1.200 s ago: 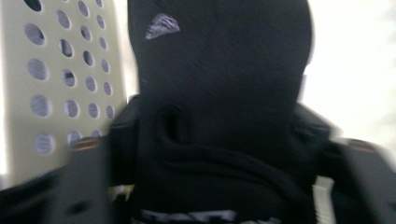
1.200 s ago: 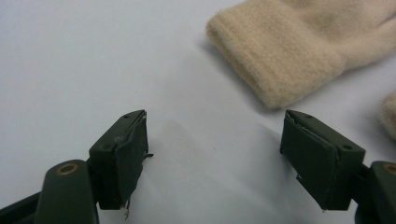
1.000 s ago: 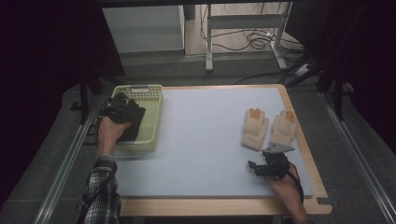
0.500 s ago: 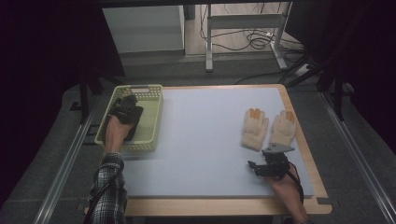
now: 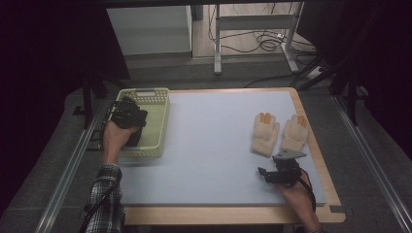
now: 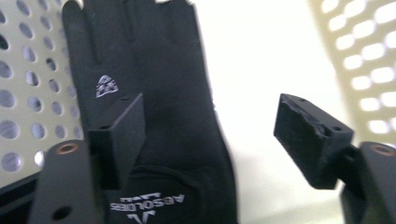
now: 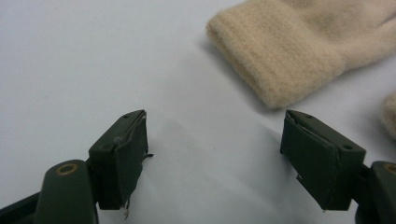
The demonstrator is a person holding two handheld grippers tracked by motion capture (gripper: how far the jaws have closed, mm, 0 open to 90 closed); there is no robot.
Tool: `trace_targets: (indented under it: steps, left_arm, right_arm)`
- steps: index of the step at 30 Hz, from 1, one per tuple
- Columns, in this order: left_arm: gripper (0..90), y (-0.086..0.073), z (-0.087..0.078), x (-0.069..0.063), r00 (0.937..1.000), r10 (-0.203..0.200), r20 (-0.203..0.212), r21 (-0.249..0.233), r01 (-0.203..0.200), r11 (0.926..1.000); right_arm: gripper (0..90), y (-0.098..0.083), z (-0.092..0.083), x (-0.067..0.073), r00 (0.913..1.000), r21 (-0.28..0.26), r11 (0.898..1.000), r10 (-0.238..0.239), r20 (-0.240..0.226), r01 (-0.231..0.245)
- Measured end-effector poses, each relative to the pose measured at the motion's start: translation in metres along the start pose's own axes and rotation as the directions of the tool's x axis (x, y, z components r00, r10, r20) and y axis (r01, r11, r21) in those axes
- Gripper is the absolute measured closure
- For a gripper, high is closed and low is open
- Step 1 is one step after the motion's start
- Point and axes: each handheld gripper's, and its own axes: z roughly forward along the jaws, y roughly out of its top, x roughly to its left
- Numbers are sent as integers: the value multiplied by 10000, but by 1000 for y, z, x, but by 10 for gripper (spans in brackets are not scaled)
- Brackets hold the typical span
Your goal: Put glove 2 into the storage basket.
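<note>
A black glove (image 6: pixel 154 70) with white lettering lies flat in the pale green perforated basket (image 5: pixel 163 126) at the table's left. My left gripper (image 5: pixel 127 112) hovers over it. Its jaws (image 6: pixel 210 126) have just been opening; the glove's cuff lies under the left jaw and partly between the two, and no pad presses on it. Two beige knit gloves (image 5: pixel 265 133) (image 5: pixel 295 133) lie side by side on the blue mat at the right. My right gripper (image 5: pixel 266 174) rests on the mat just short of them, open, with the nearer cuff (image 7: pixel 289 60) ahead of its jaws (image 7: pixel 215 140).
The blue mat (image 5: pixel 218 145) covers most of the wooden-edged table. Metal rails run along both sides. A white cabinet (image 5: pixel 145 29) and a metal frame with cables stand beyond the far edge.
My left hand reached deeper into the basket half a second ago and has drawn back toward its near left side. The right hand and the beige gloves have not moved.
</note>
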Motion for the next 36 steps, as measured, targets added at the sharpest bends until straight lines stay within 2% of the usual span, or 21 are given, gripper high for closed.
trace_targets:
  steps: [1,2,4,6,8,9,11,12,13,16,21,22,23,24,25,26,28,29,32,34,36]
  left_arm:
    - [203,-2,-5,-4,9987,-32,514,-324,49,9995]
    - [191,-2,-5,-4,9987,-32,514,-324,49,9995]
    - [174,-6,-12,-11,9949,85,1002,-685,-17,9976]
    - [155,-8,-16,-16,9926,286,1177,-932,-177,9955]
    - [135,-11,-21,-23,9880,478,1470,-1224,-297,9920]
    - [108,-13,-26,-31,9821,733,1733,-1514,-469,9874]
    - [98,-14,-29,-35,9800,850,1801,-1657,-550,9846]
    - [72,-17,-34,-44,9728,1125,2025,-1927,-730,9785]
    - [64,-17,-34,-44,9728,1125,2025,-1927,-730,9785]
    - [45,-22,-40,-59,9609,1604,2257,-2353,-1060,9661]
    - [13,-34,-46,-87,9419,2390,2361,-3140,-1588,9361]
    - [13,-40,-48,-98,9285,2703,2546,-3447,-1740,9225]
    - [13,-40,-48,-98,9285,2703,2546,-3447,-1740,9225]
    - [13,-44,-48,-104,9210,2860,2645,-3598,-1809,9153]
    - [13,-52,-48,-116,9066,3184,2771,-3800,-2010,9029]
    - [13,-52,-48,-116,9066,3184,2771,-3800,-2010,9029]
    - [13,-60,-46,-129,8946,3543,2722,-3861,-2357,8918]
    - [13,-67,-44,-139,8848,3810,2681,-3916,-2613,8823]
    - [12,-78,-41,-152,8700,4082,2766,-3988,-2826,8724]
    - [12,-92,-35,-165,8515,4378,2885,-3990,-3087,8634]
    - [12,-96,-33,-168,8478,4462,2864,-3969,-3189,8607]
  right_arm:
    - [229,0,0,0,10000,-1,10000,0,1,0]
    - [229,0,0,0,10000,-1,10000,0,1,0]
    - [229,0,0,0,10000,-1,10000,-3,1,3]
    - [229,0,0,0,10000,18,10000,-6,3,6]
    - [229,0,0,0,10000,21,10000,-10,3,10]
    - [229,0,0,0,10000,22,10000,-10,3,10]
    - [229,0,0,0,10000,23,10000,-10,1,10]
    - [229,0,0,0,10000,21,10000,-14,5,14]
    - [229,0,0,0,10000,21,10000,-14,5,14]
    - [229,0,0,0,10000,27,10000,1,0,-1]
    - [229,0,0,0,10000,36,10000,0,6,0]
    - [229,0,0,0,10000,36,10000,1,6,-1]
    - [229,0,0,0,10000,36,10000,1,6,-1]
    - [229,0,0,0,10000,37,10000,-3,6,3]
    - [229,0,0,0,10000,33,10000,7,4,-7]
    - [229,0,0,0,10000,33,10000,7,4,-7]
    - [229,0,0,0,10000,39,10000,-6,1,6]
    - [229,0,0,0,10000,34,10000,6,7,-6]
    - [229,0,0,0,10000,33,10000,9,6,-9]
    - [229,0,0,0,10000,37,10000,-6,10,6]
    - [229,0,0,0,10000,38,10000,-2,5,2]
